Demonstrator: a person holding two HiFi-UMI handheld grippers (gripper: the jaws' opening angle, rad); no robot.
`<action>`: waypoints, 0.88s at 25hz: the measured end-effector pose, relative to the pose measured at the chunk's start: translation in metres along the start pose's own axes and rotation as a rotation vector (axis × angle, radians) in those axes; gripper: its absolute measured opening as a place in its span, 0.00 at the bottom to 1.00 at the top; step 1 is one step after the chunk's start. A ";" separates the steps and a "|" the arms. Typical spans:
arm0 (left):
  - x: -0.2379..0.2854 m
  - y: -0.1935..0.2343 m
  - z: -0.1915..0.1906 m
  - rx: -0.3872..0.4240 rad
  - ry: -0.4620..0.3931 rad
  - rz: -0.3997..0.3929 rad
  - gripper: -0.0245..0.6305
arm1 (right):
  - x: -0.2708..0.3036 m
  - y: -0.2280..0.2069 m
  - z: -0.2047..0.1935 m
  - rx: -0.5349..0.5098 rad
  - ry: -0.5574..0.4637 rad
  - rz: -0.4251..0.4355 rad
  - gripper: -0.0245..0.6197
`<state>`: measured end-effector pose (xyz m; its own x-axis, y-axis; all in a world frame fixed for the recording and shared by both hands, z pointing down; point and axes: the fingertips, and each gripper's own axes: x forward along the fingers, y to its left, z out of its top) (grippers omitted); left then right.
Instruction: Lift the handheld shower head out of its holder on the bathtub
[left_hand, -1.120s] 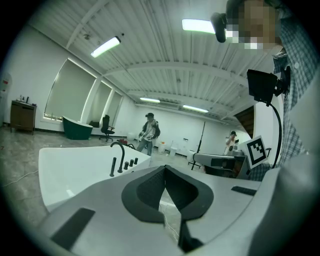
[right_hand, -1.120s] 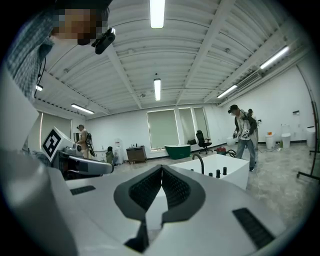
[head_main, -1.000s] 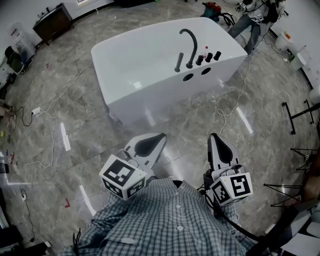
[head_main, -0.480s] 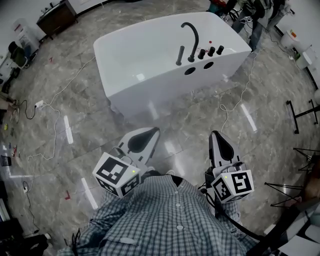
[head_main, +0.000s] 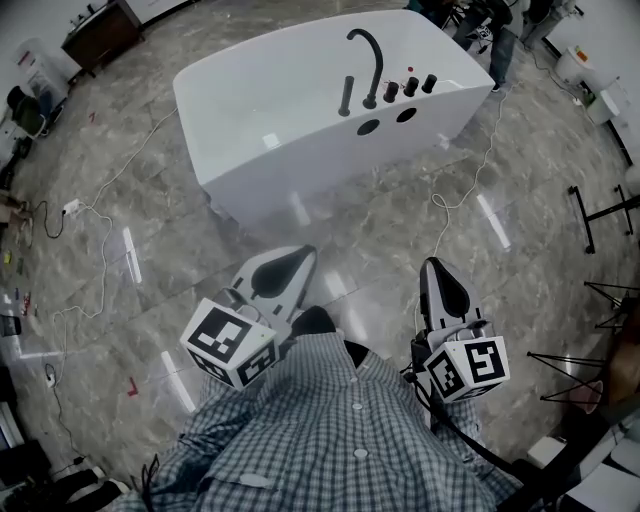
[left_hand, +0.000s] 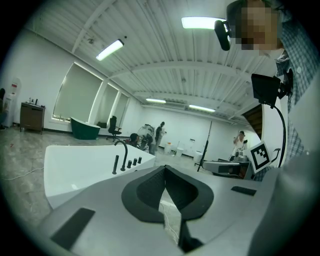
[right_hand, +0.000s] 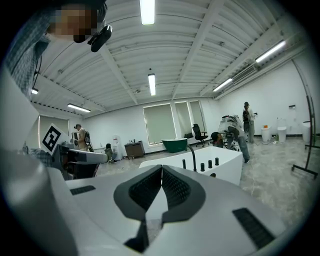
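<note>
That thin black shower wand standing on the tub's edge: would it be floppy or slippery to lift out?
The handheld shower head looks like a slim, straight rod, so it probably lifts stiffly and feels fairly light. Its smooth dark finish may be slippery to grip. It stands upright beside the curved spout, so it likely has to come straight up; no hose is visible.

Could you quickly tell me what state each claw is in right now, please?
Left claw: closed, holding nothing.
Right claw: closed, holding nothing.
</note>
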<state>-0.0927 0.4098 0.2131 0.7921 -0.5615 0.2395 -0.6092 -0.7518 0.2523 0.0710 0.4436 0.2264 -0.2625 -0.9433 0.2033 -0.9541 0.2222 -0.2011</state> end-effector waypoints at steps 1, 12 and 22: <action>0.002 0.000 0.000 -0.001 0.003 -0.001 0.05 | 0.001 -0.001 0.000 -0.002 0.002 0.001 0.06; 0.049 0.047 0.009 -0.021 0.045 -0.020 0.05 | 0.058 -0.025 0.005 0.018 0.037 -0.026 0.06; 0.096 0.116 0.036 -0.001 0.066 -0.071 0.05 | 0.138 -0.037 0.029 0.018 0.018 -0.075 0.06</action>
<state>-0.0860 0.2558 0.2314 0.8288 -0.4832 0.2821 -0.5520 -0.7884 0.2716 0.0746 0.2975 0.2341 -0.1932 -0.9524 0.2358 -0.9685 0.1466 -0.2015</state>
